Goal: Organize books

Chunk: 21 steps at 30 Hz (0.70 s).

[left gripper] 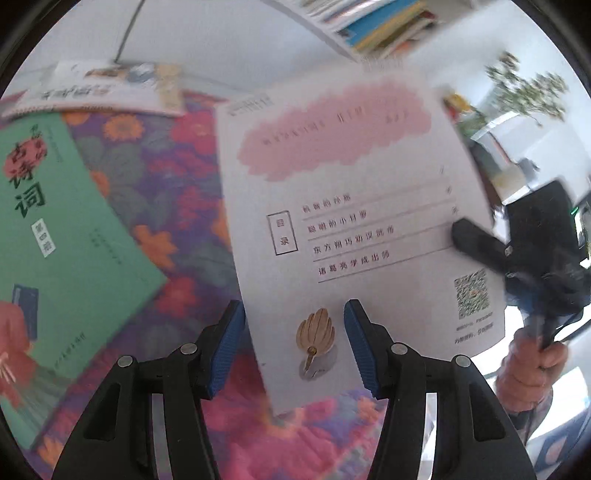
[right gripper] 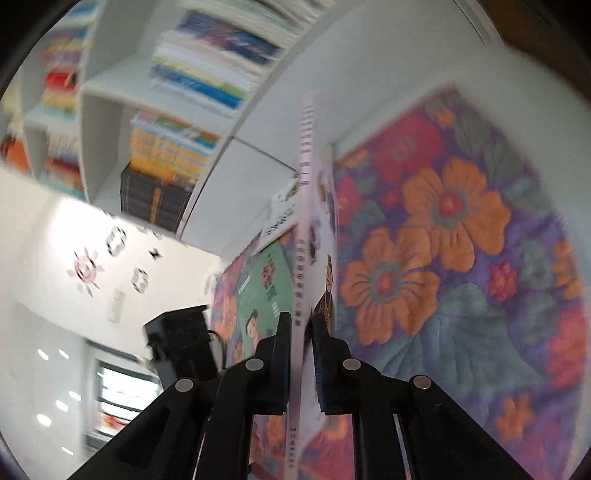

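A thin white book (left gripper: pixel 351 177) with a pink cloud and a contents list on its cover hangs tilted above the floral cloth (left gripper: pixel 166 177). My right gripper (left gripper: pixel 461 234) is shut on its right edge. In the right wrist view that gripper (right gripper: pixel 300 332) pinches the white book (right gripper: pixel 306 221), which is seen edge on. My left gripper (left gripper: pixel 295 343) is open, and the book's lower corner shows between its blue pads (left gripper: pixel 232 347) without touching them. A green book (left gripper: pixel 66 236) lies flat on the cloth at the left, also visible as the green book (right gripper: pixel 258 288) behind the held one.
Another white book (left gripper: pixel 99 92) lies at the cloth's far edge. A white bookshelf (right gripper: pixel 177 147) packed with stacked books stands behind the table, its shelf (left gripper: pixel 380 26) showing at the top of the left wrist view. A person's hand (left gripper: pixel 535 362) grips the right tool's handle.
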### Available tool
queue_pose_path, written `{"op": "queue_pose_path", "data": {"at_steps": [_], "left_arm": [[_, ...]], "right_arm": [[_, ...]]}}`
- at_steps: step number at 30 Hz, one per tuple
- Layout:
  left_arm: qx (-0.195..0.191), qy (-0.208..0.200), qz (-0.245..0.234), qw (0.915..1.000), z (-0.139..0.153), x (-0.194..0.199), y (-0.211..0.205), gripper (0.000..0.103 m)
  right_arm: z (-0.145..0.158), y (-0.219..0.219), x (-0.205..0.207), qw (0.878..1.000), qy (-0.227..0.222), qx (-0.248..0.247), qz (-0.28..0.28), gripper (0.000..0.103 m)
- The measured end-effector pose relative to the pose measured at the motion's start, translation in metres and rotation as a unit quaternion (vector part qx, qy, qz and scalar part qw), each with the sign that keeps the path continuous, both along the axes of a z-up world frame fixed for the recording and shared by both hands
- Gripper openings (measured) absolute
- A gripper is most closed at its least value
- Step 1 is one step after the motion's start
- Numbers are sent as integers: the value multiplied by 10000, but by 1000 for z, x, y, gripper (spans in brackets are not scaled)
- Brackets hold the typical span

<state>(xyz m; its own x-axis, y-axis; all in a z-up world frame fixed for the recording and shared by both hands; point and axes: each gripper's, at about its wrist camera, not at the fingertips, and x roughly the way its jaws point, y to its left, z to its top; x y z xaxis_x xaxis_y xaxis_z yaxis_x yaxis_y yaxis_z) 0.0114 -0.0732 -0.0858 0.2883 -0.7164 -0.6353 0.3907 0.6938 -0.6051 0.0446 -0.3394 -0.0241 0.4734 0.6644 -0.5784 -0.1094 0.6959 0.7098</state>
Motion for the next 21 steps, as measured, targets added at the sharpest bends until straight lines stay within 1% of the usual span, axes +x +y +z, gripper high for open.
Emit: {"op": "queue_pose_path", "data": {"at_steps": [2, 3, 4, 5, 6, 7, 9, 10, 11, 12, 14, 16, 19, 20, 21], "left_arm": [[655, -443, -31, 9969, 15, -20, -7, 52], [1116, -620, -1, 9918, 19, -34, -7, 52], [1399, -672, 36, 9879, 19, -43, -5, 52], [1616, -675, 93, 9845, 18, -52, 1, 52], [1734, -618, 155, 9828, 17, -62, 12, 52], [1770, -526, 221, 9826, 14, -71, 23, 52], [1649, -302, 431, 9849, 12, -88, 56, 52], [1638, -268, 540, 9847, 12, -96, 70, 52], [1690, -288, 689, 9828, 13, -106, 85, 52], [1767, -340, 837, 9801, 15, -115, 97, 52], [1821, -407, 1057, 9767, 18, -129, 119, 52], [1755, -398, 1121, 9773, 15, -134, 132, 52], [1737, -338, 1186, 9770, 8, -138, 141, 52], [1722, -312, 1192, 9773, 6, -137, 141, 52], [1699, -268, 1204, 9777, 2, -136, 142, 52]], "right_arm": [[25, 26, -15, 9973, -141, -716, 119, 10], [31, 45, -23, 9926, -188, -1179, 202, 10], [32, 62, -29, 9876, -221, -1531, 284, 10], [29, 79, -34, 9838, -204, -1734, 401, 10], [22, 88, -41, 9842, -161, -1699, 479, 10], [17, 98, -44, 9848, -108, -1657, 507, 10], [8, 117, -50, 9835, -177, -1700, 598, 10], [4, 127, -50, 9832, -144, -1697, 662, 10], [-2, 139, -49, 9835, -70, -1651, 741, 11], [-8, 153, -49, 9816, -14, -1706, 856, 12], [-19, 177, -50, 9745, -27, -1996, 1022, 15], [-37, 205, -51, 9649, 61, -2335, 1203, 16], [-61, 232, -53, 9538, 123, -2644, 1424, 18], [-66, 238, -54, 9510, 115, -2717, 1471, 23], [-70, 243, -53, 9493, 125, -2720, 1571, 34]]}}
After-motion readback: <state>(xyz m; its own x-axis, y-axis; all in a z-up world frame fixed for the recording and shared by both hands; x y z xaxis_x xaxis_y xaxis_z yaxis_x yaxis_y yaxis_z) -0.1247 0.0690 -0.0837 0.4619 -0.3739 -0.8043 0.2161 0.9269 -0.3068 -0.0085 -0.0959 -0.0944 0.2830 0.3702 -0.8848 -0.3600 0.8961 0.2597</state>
